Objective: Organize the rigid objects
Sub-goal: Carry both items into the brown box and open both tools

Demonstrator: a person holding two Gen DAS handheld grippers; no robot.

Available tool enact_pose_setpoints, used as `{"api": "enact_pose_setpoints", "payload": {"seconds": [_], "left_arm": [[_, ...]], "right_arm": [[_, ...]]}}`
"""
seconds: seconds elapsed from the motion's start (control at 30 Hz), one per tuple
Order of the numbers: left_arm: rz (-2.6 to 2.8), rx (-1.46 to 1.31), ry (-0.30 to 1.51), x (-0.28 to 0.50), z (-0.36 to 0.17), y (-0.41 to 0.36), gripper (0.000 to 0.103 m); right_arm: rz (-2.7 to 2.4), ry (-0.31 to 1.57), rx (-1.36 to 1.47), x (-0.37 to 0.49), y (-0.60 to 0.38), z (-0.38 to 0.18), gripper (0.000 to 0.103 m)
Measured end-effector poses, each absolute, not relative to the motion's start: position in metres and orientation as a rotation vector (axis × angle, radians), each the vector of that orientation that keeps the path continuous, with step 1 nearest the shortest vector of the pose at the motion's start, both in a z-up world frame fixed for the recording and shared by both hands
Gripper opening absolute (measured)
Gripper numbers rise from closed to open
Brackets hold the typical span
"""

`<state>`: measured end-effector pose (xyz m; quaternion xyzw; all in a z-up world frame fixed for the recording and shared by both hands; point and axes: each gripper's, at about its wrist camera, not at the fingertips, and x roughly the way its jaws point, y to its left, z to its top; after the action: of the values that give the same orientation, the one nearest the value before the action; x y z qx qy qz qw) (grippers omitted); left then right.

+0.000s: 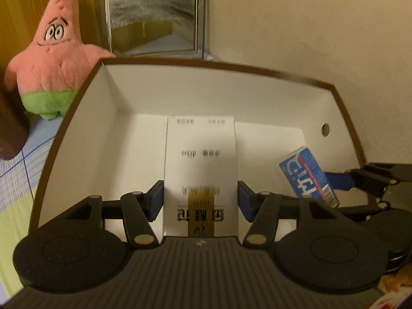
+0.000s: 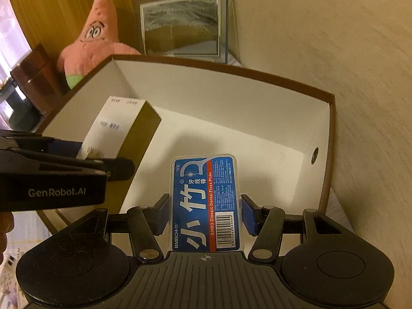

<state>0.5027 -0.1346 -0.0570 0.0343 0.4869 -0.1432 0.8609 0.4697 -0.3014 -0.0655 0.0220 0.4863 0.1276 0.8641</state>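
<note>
Left jaws clamped on tall white cardboard carton with gold stripe and black print (image 1: 200, 170), blue pads pressing both long sides. Left gripper (image 1: 200, 198) pointing steeply down, carton hanging inside large open box, white inside with brown rim (image 1: 213, 65), near its middle; can't tell whether carton end touches box floor. Right jaws clamped on flat clear-plastic floss-pick case with blue and red label (image 2: 204, 203), pads on both long edges, barcode end nearest camera. Right gripper (image 2: 204, 211) also angled down into same box, toward right side near wall with small round hole (image 2: 314, 155). Carton and case side by side, apart, not touching. From left wrist view: floss case (image 1: 309, 176) tilted, at right of carton. From right wrist view: carton (image 2: 121, 128) up-left, brown-gold side face showing. Behind box: pink star-shaped plush toy with green shorts (image 1: 51, 59), glass-framed mirror (image 1: 154, 20) leaning on beige wall. Box sitting on checked cloth (image 1: 23, 170).
</note>
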Motion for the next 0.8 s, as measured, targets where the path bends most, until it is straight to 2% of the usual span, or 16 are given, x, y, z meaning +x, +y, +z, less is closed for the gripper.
{"api": "enact_pose_setpoints", "payload": {"seconds": [0.37, 0.63, 0.8], "left_arm": [[-0.285, 0.074, 1.026, 0.499, -0.056, -0.134, 0.058], [-0.251, 0.051, 1.014, 0.483, -0.047, -0.125, 0.058], [-0.224, 0.035, 0.996, 0.467, -0.039, -0.121, 0.058]], "right_arm": [[0.291, 1.021, 0.057, 0.473, -0.301, -0.070, 0.054], [0.325, 0.996, 0.077, 0.466, -0.304, -0.066, 0.063], [0.354, 0.973, 0.080, 0.456, -0.303, -0.060, 0.065]]}}
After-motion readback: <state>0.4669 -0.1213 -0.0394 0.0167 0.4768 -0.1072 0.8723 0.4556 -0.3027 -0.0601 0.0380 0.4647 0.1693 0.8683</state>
